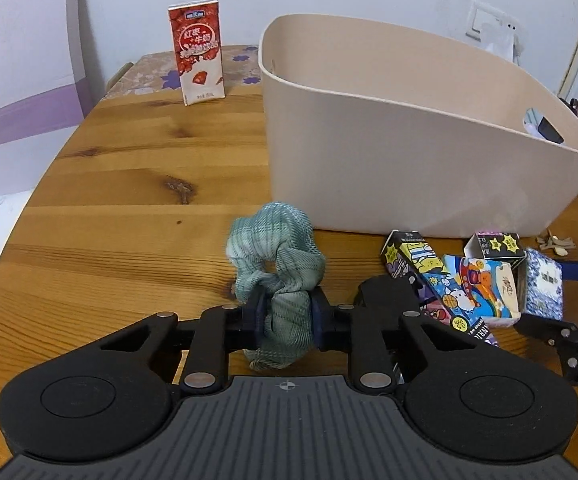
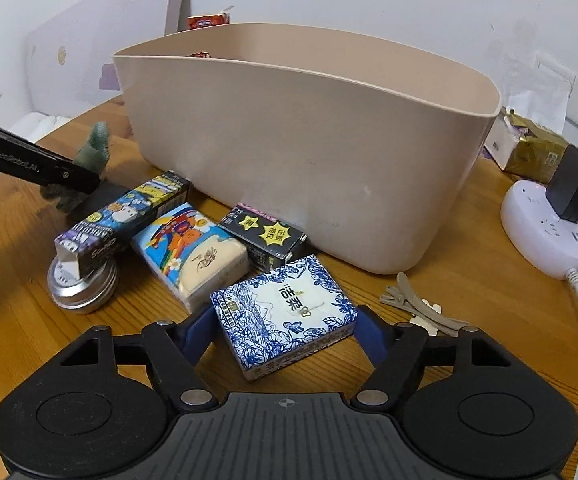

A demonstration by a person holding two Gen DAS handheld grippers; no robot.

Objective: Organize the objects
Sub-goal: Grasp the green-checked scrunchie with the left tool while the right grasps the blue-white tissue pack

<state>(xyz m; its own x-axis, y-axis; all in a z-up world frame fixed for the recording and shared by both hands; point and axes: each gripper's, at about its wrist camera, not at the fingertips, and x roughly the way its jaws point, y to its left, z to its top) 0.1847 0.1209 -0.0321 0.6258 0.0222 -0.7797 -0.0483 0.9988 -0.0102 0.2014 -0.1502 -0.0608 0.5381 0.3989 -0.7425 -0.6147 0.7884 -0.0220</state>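
My left gripper [image 1: 287,314] is shut on a green scrunchie [image 1: 277,256], just in front of the beige bin [image 1: 369,152]. In the right wrist view the scrunchie [image 2: 95,148] shows at the left. My right gripper [image 2: 285,334] is open, its jaws on either side of a blue-and-white floral tissue pack [image 2: 285,312] lying on the table. Beside it lie a cartoon tissue pack [image 2: 191,250], a black box with yellow stars [image 2: 265,236], a long cartoon box [image 2: 125,212] resting on a round metal tin [image 2: 83,284], and grey hair clips [image 2: 421,306].
A red milk carton [image 1: 199,56] stands at the far left of the wooden table [image 1: 129,184]. A white power strip with a black plug [image 2: 549,224] and a gold-and-white tissue box [image 2: 525,148] sit to the right of the bin [image 2: 309,152].
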